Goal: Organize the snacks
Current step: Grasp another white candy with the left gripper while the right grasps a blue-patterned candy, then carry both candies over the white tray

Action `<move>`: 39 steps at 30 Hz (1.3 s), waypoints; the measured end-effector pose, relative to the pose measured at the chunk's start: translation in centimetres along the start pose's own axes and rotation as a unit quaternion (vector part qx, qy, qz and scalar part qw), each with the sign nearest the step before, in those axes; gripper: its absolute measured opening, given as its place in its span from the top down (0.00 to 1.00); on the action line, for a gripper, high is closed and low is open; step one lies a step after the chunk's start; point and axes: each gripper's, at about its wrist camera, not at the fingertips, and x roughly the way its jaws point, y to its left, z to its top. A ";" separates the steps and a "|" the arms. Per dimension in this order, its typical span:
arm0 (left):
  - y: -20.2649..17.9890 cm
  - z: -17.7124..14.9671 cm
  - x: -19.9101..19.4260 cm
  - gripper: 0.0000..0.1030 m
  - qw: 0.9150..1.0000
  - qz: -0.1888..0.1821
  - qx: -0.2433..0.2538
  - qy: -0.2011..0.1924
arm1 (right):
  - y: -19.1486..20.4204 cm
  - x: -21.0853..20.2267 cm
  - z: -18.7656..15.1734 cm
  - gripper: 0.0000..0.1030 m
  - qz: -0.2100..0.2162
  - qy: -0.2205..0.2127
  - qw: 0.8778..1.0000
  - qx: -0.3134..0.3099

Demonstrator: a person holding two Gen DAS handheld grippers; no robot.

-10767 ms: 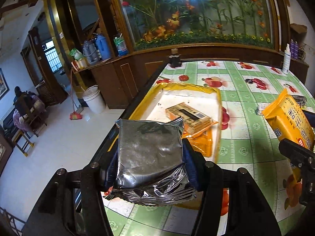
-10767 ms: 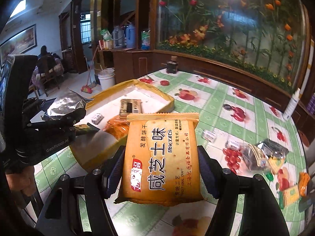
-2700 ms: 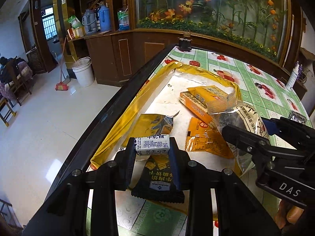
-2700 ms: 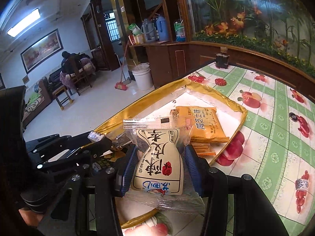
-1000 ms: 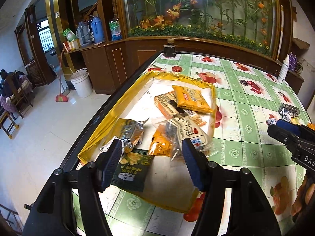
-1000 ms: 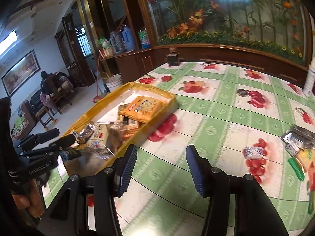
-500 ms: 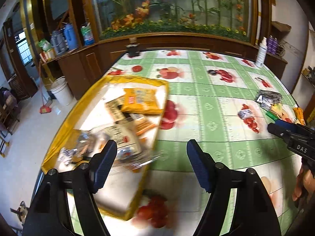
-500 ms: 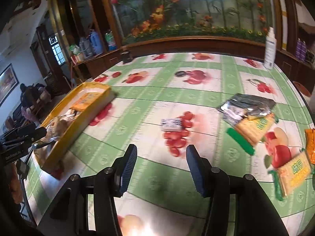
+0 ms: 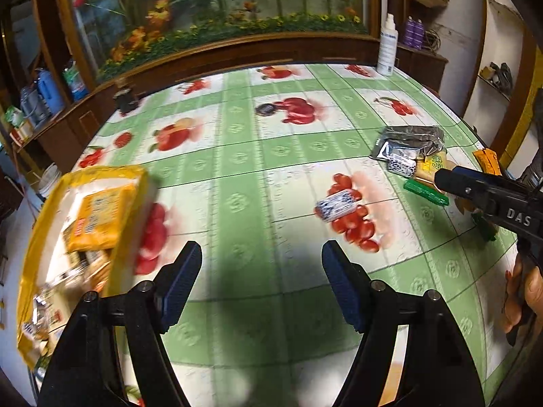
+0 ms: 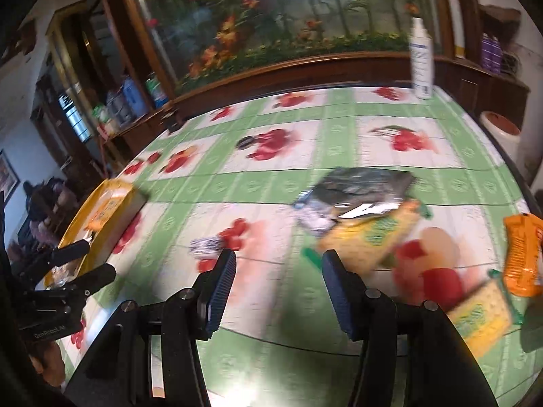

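My left gripper point(image 9: 261, 257) stands open over bare tablecloth with nothing between its fingers. A small blue-and-white candy packet point(image 9: 336, 205) lies just ahead of it to the right. The yellow tray point(image 9: 51, 203) with several snack packs sits at the left edge. My right gripper point(image 10: 279, 261) is open and empty too, above the cloth. Ahead of it lie the same small packet point(image 10: 207, 246), a silver pouch point(image 10: 363, 186), a yellow-green biscuit pack point(image 10: 376, 234), a second one point(image 10: 482, 312) and an orange pack point(image 10: 522, 254). The right wrist view is blurred.
A white spray bottle point(image 9: 387, 51) stands at the table's far right edge and a dark jar point(image 9: 125, 98) at the far left. A wooden cabinet with a flower display runs behind. A hand point(image 9: 522, 295) holds the right gripper's handle. A white pot point(image 10: 499, 129) stands off the table's right side.
Both grippers have swung right, away from the tray and toward the loose snacks. The left jaws stand wider than a second ago. The tray has slid to the left edge of both views.
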 end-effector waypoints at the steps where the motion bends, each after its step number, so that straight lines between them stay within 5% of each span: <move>1: -0.4 0.3 0.6 0.29 1.000 -0.005 -0.002 0.003 | -0.7 -0.1 0.0 0.45 -0.001 -0.002 1.000 0.009; 4: -1.4 1.4 2.4 0.29 1.000 -0.015 -0.019 0.015 | -1.6 0.3 0.5 0.45 0.008 -0.002 1.000 0.017; 11: -2.2 2.6 5.4 0.29 0.998 -0.030 -0.053 0.027 | 1.9 3.5 2.2 0.49 0.014 0.017 0.997 -0.072; 18: -3.1 2.9 6.3 0.30 0.997 -0.063 -0.027 0.024 | 1.0 5.6 2.9 0.53 -0.009 0.036 0.996 -0.082; 24: -3.3 2.3 6.6 0.38 0.998 -0.065 0.008 0.017 | 2.2 7.4 2.6 0.67 -0.015 0.061 0.990 -0.122; 26: -2.9 2.3 6.5 0.47 0.998 -0.067 0.010 0.016 | 2.2 8.0 2.4 0.66 -0.018 0.065 0.990 -0.125; 29: -2.3 2.4 6.3 0.85 0.997 -0.077 0.010 0.015 | 1.8 8.1 2.6 0.73 0.002 0.067 0.992 -0.106; 30: -2.2 2.3 6.2 0.89 0.997 -0.078 0.014 0.015 | 1.8 8.1 2.6 0.80 0.001 0.068 0.992 -0.106; 39: -0.2 0.2 4.4 0.90 0.995 -0.101 -0.007 0.018 | 1.4 5.6 2.1 0.81 0.026 0.045 0.996 -0.075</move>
